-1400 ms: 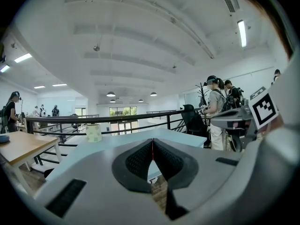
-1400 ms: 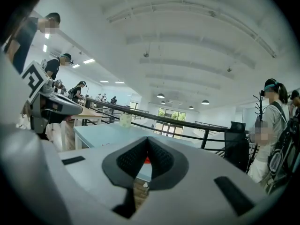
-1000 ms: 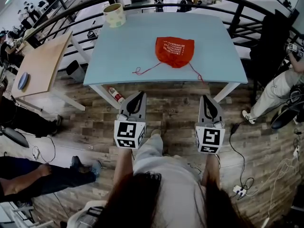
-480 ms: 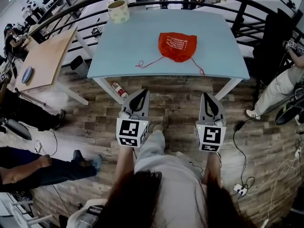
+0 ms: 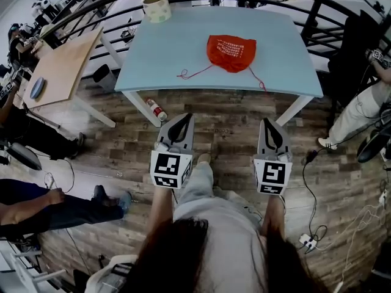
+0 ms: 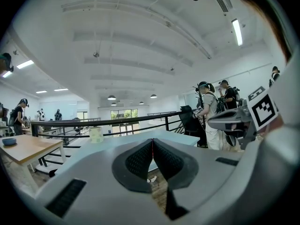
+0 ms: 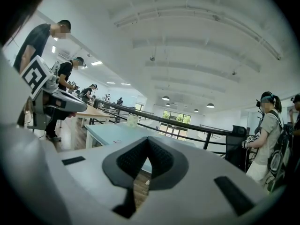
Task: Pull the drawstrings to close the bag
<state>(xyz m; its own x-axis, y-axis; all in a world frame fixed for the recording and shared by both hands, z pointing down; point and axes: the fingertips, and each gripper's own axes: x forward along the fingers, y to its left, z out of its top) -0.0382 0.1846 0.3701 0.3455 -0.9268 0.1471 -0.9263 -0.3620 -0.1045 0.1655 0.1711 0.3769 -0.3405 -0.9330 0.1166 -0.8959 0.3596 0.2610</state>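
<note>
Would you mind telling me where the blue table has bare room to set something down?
The widest bare patch of the table lies left of the red bag, between it and the roll at the far left corner. A narrower strip runs right of the bag. The near edge is crowded by the two drawstrings.

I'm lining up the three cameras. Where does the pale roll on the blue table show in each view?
Head view: the pale roll is at the top, left of centre, on the table's far left corner.
Left gripper view: the roll is left of centre, just below mid-height.
Right gripper view: the roll is small, slightly left of centre.
Shared landmark: the light blue table under it.
</note>
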